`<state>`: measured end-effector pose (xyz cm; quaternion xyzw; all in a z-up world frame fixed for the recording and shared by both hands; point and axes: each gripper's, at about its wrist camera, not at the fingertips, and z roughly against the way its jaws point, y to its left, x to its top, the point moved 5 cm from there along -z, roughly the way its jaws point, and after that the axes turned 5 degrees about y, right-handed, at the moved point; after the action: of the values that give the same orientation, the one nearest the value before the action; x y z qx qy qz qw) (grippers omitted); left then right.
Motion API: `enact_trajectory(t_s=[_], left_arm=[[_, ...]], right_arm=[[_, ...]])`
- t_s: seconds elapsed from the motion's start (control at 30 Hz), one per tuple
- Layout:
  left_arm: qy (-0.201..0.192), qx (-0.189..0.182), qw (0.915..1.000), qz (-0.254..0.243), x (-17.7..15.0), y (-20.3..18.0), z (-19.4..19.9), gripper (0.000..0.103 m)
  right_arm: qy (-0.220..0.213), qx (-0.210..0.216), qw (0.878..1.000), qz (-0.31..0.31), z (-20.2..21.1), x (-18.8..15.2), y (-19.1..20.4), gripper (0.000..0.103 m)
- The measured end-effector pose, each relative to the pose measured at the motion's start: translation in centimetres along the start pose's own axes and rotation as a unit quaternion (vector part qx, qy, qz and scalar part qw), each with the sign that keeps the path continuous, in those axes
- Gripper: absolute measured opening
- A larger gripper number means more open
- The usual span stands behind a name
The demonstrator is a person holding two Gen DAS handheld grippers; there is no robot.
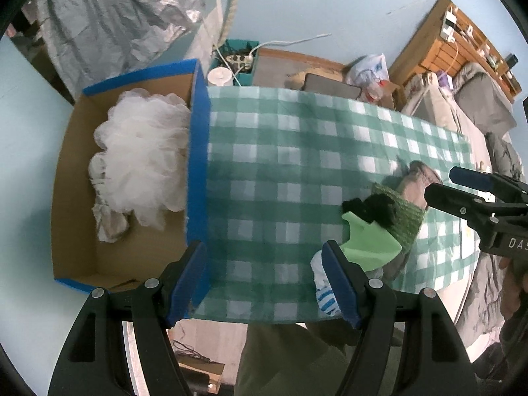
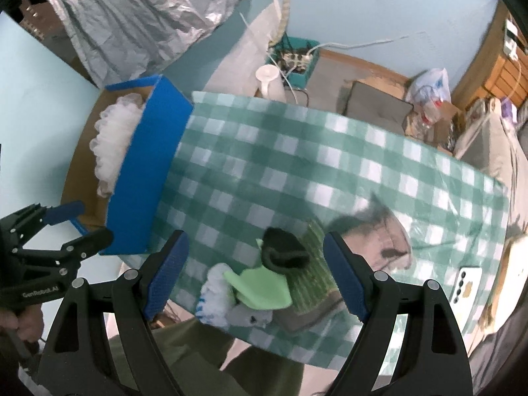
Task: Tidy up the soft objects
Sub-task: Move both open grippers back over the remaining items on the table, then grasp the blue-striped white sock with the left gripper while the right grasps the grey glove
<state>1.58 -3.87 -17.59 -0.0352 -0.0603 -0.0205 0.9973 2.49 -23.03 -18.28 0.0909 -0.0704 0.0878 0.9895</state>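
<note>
The soft stuff sat in a loose heap near the front edge of the table (image 1: 280, 138), which was covered in a green-and-white checked cloth. On top was a pale green foam piece (image 2: 264, 288) with a curved notch cut into it, and a fuzzy black bit (image 2: 283, 247) rested against its far side. Next to those lay a ribbed green knitted cloth (image 2: 313, 280), a grey-brown fabric piece (image 2: 386, 241) beyond it, and a white item with blue stripes (image 2: 211, 300) at the table's edge — too blurred to name properly.

At the table's left end stood a blue cardboard box (image 1: 197, 171), open on top, with a big white mesh bath pouf (image 1: 142, 155) inside and a crumpled greyish cloth (image 1: 110, 222) under it.

The left gripper (image 1: 269, 283) hung over the bare cloth between box and heap, jaws apart, nothing in them. The right gripper (image 2: 255, 277) hovered above the heap — jaws also spread, gripping nothing.
</note>
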Motion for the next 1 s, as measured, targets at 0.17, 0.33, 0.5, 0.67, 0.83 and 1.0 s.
enact_trajectory(t_s=[0.17, 0.33, 0.5, 0.67, 0.83, 1.0], left_arm=[[0.013, -0.001, 0.9998, -0.013, -0.4, -1.3, -1.0, 0.074], [0.029, -0.012, 0.9993, -0.021, -1.1, -2.5, -2.4, 0.075], [0.047, -0.012, 0.9981, -0.038, -1.9, -3.8, -4.4, 0.075], [0.060, -0.017, 0.9972, -0.042, -2.6, -4.6, -5.7, 0.075], [0.071, -0.015, 0.9963, -0.047, -3.1, -5.2, -7.0, 0.076], [0.081, -0.013, 0.9954, -0.050, -3.6, -5.7, -8.5, 0.078]], right_arm=[[0.004, -0.001, 1.000, -0.028, -0.3, -1.3, -1.9, 0.084], [0.010, -0.002, 0.998, -0.054, -0.6, -2.6, -3.7, 0.084], [0.014, -0.008, 0.997, -0.078, -0.9, -4.1, -5.9, 0.084], [0.019, -0.015, 0.994, -0.103, -1.6, -5.5, -8.1, 0.084], [0.029, -0.020, 0.992, -0.124, -2.6, -7.1, -10.1, 0.084], [0.043, -0.025, 0.990, -0.133, -3.9, -8.6, -11.5, 0.084]])
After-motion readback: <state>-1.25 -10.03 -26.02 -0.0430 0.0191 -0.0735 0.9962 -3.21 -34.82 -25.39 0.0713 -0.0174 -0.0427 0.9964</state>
